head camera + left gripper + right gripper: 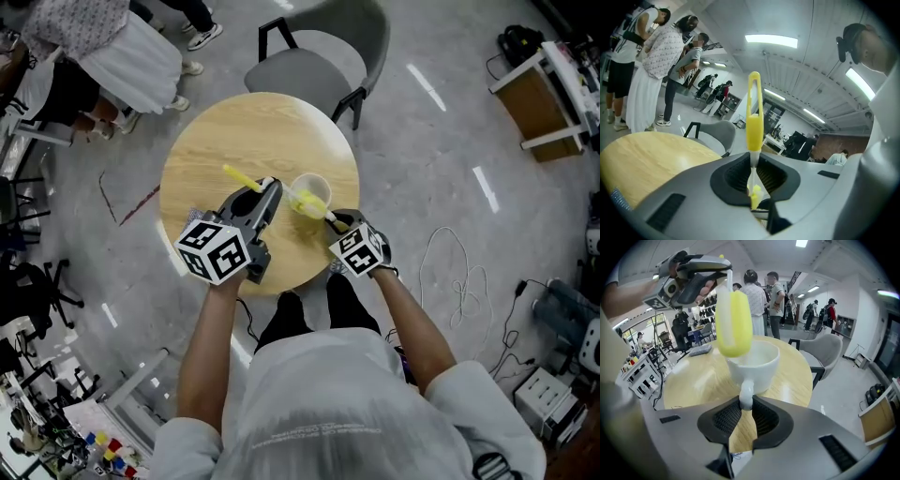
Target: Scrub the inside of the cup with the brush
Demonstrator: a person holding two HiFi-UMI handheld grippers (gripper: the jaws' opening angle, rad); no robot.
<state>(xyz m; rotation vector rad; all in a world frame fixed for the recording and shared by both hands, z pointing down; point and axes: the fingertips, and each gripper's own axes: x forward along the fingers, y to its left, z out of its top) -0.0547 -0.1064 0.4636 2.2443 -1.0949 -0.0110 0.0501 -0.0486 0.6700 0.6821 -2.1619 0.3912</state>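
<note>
The left tool [269, 190] lies close to level, its jaws clamped on the thin stem of the brush [754, 126], with the bare left forearm [208, 342] stretched out behind it. The right tool [331, 218] tips steeply downward (its marker cube [359, 251] faces up). Its jaws pinch the handle of the cup [754, 363], and the right forearm [412, 323] angles inward.

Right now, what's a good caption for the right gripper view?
Right claw grips white cup by handle, yellow brush at its rim.

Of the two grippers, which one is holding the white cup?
The right gripper: its jaws pinch the handle of the white ceramic cup, whereas the left gripper clamps the thin stem of the yellow brush.
</note>
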